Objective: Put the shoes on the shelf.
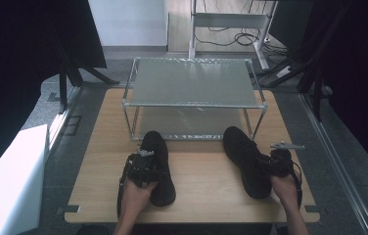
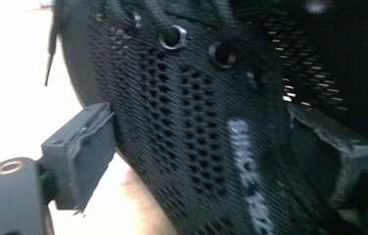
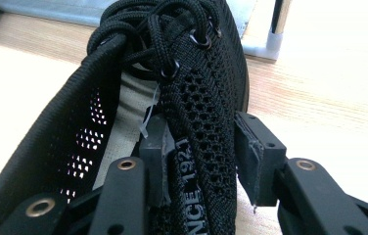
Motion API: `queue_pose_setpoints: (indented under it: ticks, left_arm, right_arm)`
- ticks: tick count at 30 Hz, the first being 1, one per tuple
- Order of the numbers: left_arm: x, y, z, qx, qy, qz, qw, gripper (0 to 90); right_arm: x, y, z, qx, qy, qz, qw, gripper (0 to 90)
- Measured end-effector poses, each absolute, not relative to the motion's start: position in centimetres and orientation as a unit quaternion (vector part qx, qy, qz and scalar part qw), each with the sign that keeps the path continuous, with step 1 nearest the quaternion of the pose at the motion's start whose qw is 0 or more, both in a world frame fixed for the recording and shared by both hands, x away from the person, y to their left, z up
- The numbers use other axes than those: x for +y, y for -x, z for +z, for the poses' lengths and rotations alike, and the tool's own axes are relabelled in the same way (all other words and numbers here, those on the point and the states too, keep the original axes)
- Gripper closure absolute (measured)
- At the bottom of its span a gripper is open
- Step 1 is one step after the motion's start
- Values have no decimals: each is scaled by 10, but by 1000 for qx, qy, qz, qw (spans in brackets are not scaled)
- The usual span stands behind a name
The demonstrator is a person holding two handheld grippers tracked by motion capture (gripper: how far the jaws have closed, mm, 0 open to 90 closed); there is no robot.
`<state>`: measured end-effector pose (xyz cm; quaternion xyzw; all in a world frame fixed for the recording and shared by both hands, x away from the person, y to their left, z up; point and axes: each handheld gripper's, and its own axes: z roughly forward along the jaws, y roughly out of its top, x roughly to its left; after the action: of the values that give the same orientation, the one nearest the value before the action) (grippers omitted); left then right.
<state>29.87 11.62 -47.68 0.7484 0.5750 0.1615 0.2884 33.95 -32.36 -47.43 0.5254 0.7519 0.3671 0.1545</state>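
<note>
A: From the high view, where do things stand?

B: Two black shoes lie on the desk (image 1: pixel 196 196), both just in front of the two-tier metal rack (image 1: pixel 194 98). Both rack shelves are bare, so I'd judge the storing hasn't begun; both shoes are left to place. The left shoe (image 1: pixel 158 166) sits in front of the rack's left legs, with the left hand-held gripper (image 1: pixel 142 169) on it. The right shoe (image 1: pixel 244 159) lies in front of the rack's right legs, and the right hand-held gripper (image 1: pixel 279 162) is at its heel end.

A: And the left gripper view?

B: The left shoe's mesh side (image 2: pixel 187 127) sits between the jaws. The pad to the left (image 2: pixel 81 147) stands clear of the fabric; the other is pushed in against the dark side of the shoe. So the jaws are apart around the shoe, not clamped on it.

A: The right gripper view?

B: Here one jaw is inside the right shoe's (image 3: pixel 192 112) opening and the other outside, with the mesh collar wall between them. The inner pad (image 3: pixel 155 147) touches the fabric, but the outer one shows a gap, so I can't tell whether it truly pinches.

A: Room to move?

B: The lower shelf's opening faces the shoes, with the rack's front legs and top rail as the edges to clear. The desk's right edge is near the right shoe.
</note>
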Motion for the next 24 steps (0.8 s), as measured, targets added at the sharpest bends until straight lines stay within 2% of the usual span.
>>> queue_pose_setpoints:
  ticks: [4, 9, 12, 14, 16, 24]
  left_arm:
    - [125, -294, -471, 558, -759, 184, 282, 429]
    - [136, -291, -470, 546, -769, 193, 271, 635]
    - [150, -291, -471, 554, -759, 187, 287, 746]
    - [157, -291, -472, 558, -754, 178, 297, 773]
    - [170, -292, -474, 567, -739, 151, 331, 781]
    - [175, -293, -476, 570, -728, 139, 355, 799]
  right_arm:
    - [-323, -339, -474, 752, -526, 365, 157, 623]
    - [-320, -338, -472, 756, -526, 350, 174, 683]
    - [-319, -337, -472, 750, -533, 349, 177, 703]
    - [-321, -337, -473, 741, -543, 356, 171, 712]
    - [-324, -336, -473, 733, -551, 364, 162, 716]
    - [-334, -334, -476, 702, -577, 402, 112, 720]
